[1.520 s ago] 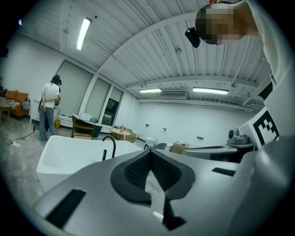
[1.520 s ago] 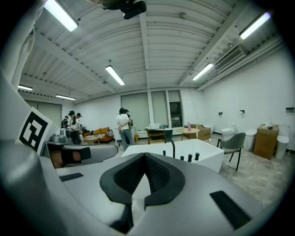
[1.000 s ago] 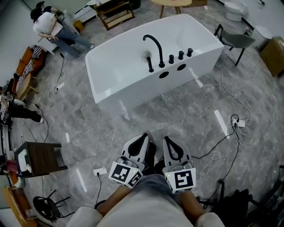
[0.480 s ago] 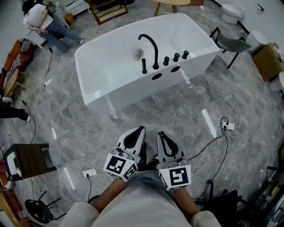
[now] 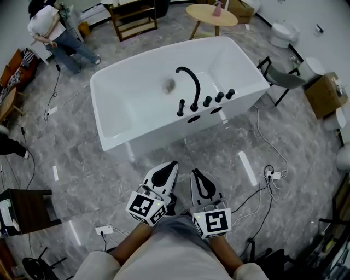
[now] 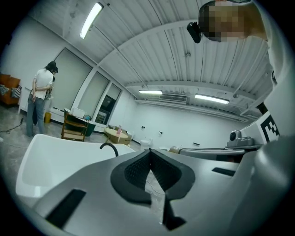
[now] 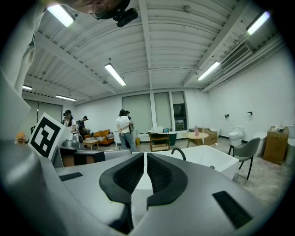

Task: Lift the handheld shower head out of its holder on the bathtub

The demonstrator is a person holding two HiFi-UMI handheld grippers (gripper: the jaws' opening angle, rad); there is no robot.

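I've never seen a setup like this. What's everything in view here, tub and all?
bathtub: one, white, mid-floor
tap spout: one, black, on the tub's near rim
handheld shower head: one, black, upright on the rim left of the spout
knobs: three, black, right of the spout
round table: one, wooden, behind the tub
bottle: one, pink, on the table
shelf unit: one, brown, left of the table
chair: one, grey, right of the tub
person: one, white top, far left corner
power strips: two, white, on the floor
left gripper: one, grey, shut, empty, bottom centre
right gripper: one, grey, shut, empty, beside the left
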